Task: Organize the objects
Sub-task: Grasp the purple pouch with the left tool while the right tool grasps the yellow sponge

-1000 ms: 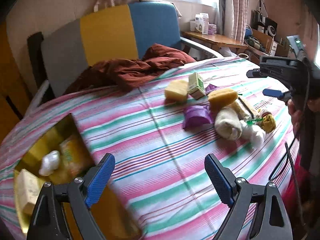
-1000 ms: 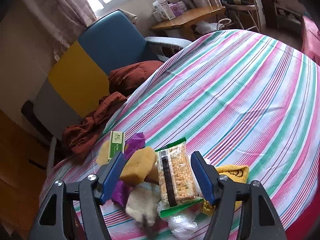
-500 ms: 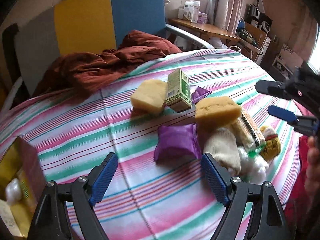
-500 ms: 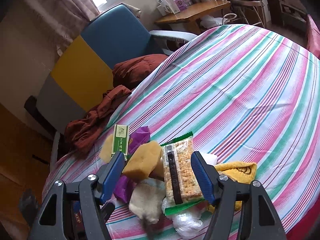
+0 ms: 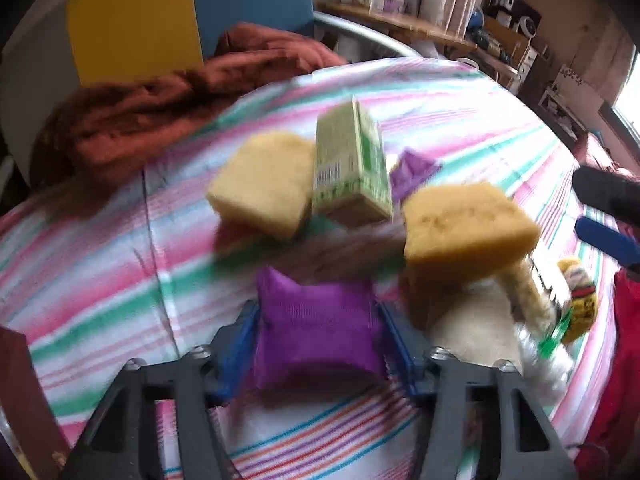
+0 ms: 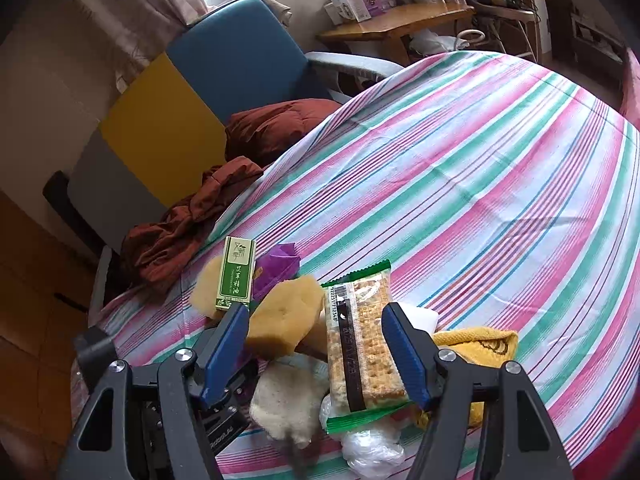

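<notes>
A purple pouch (image 5: 316,320) lies on the striped tablecloth (image 5: 100,248) between the blue pads of my left gripper (image 5: 318,336). Its jaws are closing and the pads touch both sides of the pouch. Behind it lie a pale sponge (image 5: 264,184), a green box (image 5: 348,168), a second purple pouch (image 5: 412,168) and a darker sponge (image 5: 464,228). My right gripper (image 6: 315,308) hangs open above the pile, over a cracker packet (image 6: 360,340) and the darker sponge (image 6: 284,320).
A white cloth (image 6: 288,400), a crumpled plastic bag (image 6: 372,448) and a yellow towel (image 6: 476,344) crowd the pile's near side. A rust-coloured blanket (image 5: 160,108) drapes from the chair (image 6: 240,64) onto the table's far edge. A cardboard box edge (image 5: 24,400) shows at lower left.
My left gripper swung away from the cardboard box to the pile, sank, and narrowed its jaws onto the purple pouch. The right gripper has stayed where it was, still open.
</notes>
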`<action>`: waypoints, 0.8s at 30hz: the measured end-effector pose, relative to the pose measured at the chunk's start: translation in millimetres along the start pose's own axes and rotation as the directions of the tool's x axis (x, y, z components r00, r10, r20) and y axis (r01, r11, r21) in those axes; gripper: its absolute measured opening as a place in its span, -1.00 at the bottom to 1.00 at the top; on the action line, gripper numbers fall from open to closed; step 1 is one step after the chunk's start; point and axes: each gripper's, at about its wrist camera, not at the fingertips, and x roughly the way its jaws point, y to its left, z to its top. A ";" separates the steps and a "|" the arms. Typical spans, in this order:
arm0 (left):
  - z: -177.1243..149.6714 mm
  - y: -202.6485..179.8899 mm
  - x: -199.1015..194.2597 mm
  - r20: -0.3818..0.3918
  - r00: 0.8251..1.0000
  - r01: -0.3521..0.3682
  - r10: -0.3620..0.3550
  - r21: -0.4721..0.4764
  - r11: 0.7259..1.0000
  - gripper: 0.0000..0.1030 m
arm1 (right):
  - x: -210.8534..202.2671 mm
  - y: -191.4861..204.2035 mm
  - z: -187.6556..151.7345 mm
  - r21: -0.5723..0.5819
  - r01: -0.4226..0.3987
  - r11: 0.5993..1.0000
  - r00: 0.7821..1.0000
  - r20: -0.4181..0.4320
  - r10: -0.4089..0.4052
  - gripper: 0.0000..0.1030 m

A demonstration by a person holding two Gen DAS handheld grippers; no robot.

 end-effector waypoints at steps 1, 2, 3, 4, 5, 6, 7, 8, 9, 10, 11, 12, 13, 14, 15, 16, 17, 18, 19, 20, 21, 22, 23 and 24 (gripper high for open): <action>-2.5 0.0 -2.9 0.009 1.000 -0.004 0.004 0.004 1.000 0.04 | -0.2 1.5 -0.4 -0.010 0.001 1.000 1.000 0.002 -0.001 0.36; -5.3 1.1 -4.9 0.008 1.000 0.007 -0.007 -0.003 1.000 0.00 | -0.2 3.6 -0.8 -0.023 0.004 1.000 1.000 0.003 -0.004 0.36; -7.7 2.3 -6.6 0.011 1.000 0.011 -0.011 -0.011 1.000 -0.03 | 0.1 6.4 -1.5 -0.040 0.008 0.999 1.000 0.003 -0.008 0.36; -11.2 3.4 -8.9 0.016 1.000 0.006 -0.006 -0.016 1.000 -0.04 | 0.9 7.6 -2.0 -0.048 0.010 0.999 1.000 0.002 -0.010 0.36; -14.4 4.0 -11.0 0.019 1.000 0.003 -0.003 -0.020 1.000 -0.04 | 2.4 9.4 -2.7 -0.059 0.015 0.998 1.000 -0.004 -0.015 0.36; -18.4 5.2 -13.7 0.021 1.000 0.003 -0.002 -0.030 1.000 -0.05 | 4.1 10.3 -3.2 -0.066 0.019 0.998 1.000 -0.011 -0.019 0.36; -22.7 6.3 -16.8 0.024 1.000 0.004 -0.003 -0.042 0.999 -0.04 | 5.4 11.1 -3.6 -0.071 0.022 0.997 1.000 -0.016 -0.023 0.36; -27.4 7.8 -19.0 0.028 1.000 0.003 -0.002 -0.051 0.999 -0.04 | 7.8 12.3 -4.3 -0.080 0.030 0.996 0.999 -0.025 -0.032 0.36; -34.2 8.5 -22.9 0.034 0.999 0.001 0.001 -0.058 0.998 -0.04 | 9.2 13.2 -4.9 -0.087 0.036 0.996 0.999 -0.029 -0.038 0.36; -39.0 6.8 -25.5 0.041 0.999 -0.002 0.005 -0.059 0.998 -0.04 | 10.9 14.8 -5.7 -0.098 0.042 0.994 0.998 -0.033 -0.045 0.36; -44.4 6.5 -29.0 0.046 0.999 -0.007 0.010 -0.061 0.998 -0.04 | 12.7 17.2 -6.5 -0.114 0.048 0.992 0.998 -0.038 -0.053 0.36; -49.4 7.3 -31.6 0.050 0.999 -0.010 0.013 -0.068 0.998 -0.04 | 14.8 20.6 -7.7 -0.135 0.056 0.989 0.997 -0.043 -0.062 0.36; -54.8 7.0 -35.4 0.053 0.999 -0.006 0.010 -0.078 0.997 -0.05 | 16.4 22.8 -8.7 -0.149 0.061 0.987 0.997 -0.045 -0.069 0.36; -60.1 6.6 -38.8 0.056 0.998 -0.002 0.006 -0.083 0.997 -0.05 | 19.0 27.0 -10.4 -0.173 0.073 0.982 0.996 -0.047 -0.082 0.36; -65.3 6.5 -41.6 0.058 0.998 -0.001 0.006 -0.086 0.996 -0.04 | 21.1 30.5 -11.8 -0.193 0.083 0.978 0.994 -0.048 -0.094 0.36; -70.5 6.7 -44.6 0.060 0.998 -0.002 0.007 -0.089 0.996 -0.05 | 23.6 34.1 -13.2 -0.215 0.090 0.972 0.993 -0.051 -0.103 0.36; -75.3 6.9 -48.2 0.062 0.998 -0.001 0.007 -0.093 0.996 -0.05 | 26.2 37.3 -14.0 -0.229 0.092 0.969 0.993 -0.056 -0.107 0.36; -80.6 7.1 -52.4 0.065 0.998 0.001 0.006 -0.096 0.995 -0.05 | 28.2 39.6 -14.9 -0.237 0.090 0.967 0.992 -0.060 -0.107 0.36; -83.0 6.8 -55.1 0.068 0.998 0.000 0.007 -0.095 0.995 -0.05 | 30.4 42.3 -15.7 -0.248 0.085 0.965 0.992 -0.064 -0.104 0.36; -86.5 6.5 -58.8 0.074 0.997 0.000 0.006 -0.093 0.996 -0.05 | 33.5 47.5 -17.2 -0.275 0.084 0.958 0.992 -0.066 -0.106 0.38; -88.3 6.1 -60.7 0.079 0.997 0.003 0.004 -0.091 0.996 -0.05 | 35.9 52.1 -18.5 -0.299 0.092 0.950 0.991 -0.063 -0.116 0.38; -91.0 5.6 -64.4 0.085 0.996 0.005 0.002 -0.088 0.996 -0.05 | 37.9 56.7 -20.3 -0.323 0.104 0.941 0.990 -0.058 -0.129 0.38; -93.2 6.0 -68.1 0.089 0.996 0.010 -0.002 -0.088 0.996 -0.05 | 42.2 63.5 -23.2 -0.360 0.122 0.925 0.987 -0.051 -0.150 0.40; -95.9 6.2 -72.3 0.094 0.996 0.018 -0.009 -0.090 0.996 -0.05 | 45.7 67.9 -25.8 -0.388 0.137 0.912 0.985 -0.047 -0.168 0.43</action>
